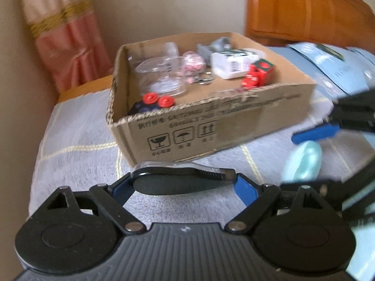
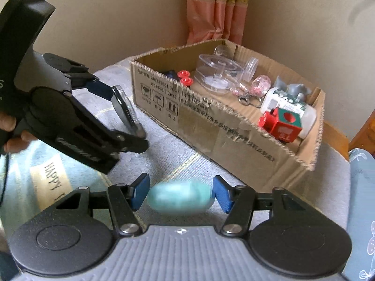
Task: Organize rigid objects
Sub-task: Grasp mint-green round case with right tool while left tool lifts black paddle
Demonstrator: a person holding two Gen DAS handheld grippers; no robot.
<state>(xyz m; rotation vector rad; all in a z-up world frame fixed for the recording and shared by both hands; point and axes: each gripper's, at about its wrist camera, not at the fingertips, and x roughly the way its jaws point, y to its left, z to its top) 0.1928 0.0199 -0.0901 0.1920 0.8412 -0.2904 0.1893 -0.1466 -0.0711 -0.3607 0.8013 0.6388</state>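
Plainly both grippers are loaded and lifted so their loads can go over the rim of the cardboard box (image 2: 234, 131), which sits on the pale woven cloth (image 1: 77, 138) toward its far edge, near the room's corner. The left gripper (image 1: 185, 182) stands wide because it spans a long thing: a black folding magnifier (image 1: 173, 181) held end to end between its blue pads, lens uppermost; from the right wrist view the magnifier hangs just off the box's near left corner. The right gripper (image 2: 179, 193) is drawn in narrow around a pale mint, rounded oval piece (image 2: 179, 197), both pads against its ends. That piece looks smooth and glossy, blurred here, so finer detail cannot be told. The box already holds clear plastic spools (image 2: 218, 72), red caps (image 2: 184, 77), a red-and-green cube (image 2: 282, 125) and a white packet (image 1: 230, 65), so I judge these two belong there as well.
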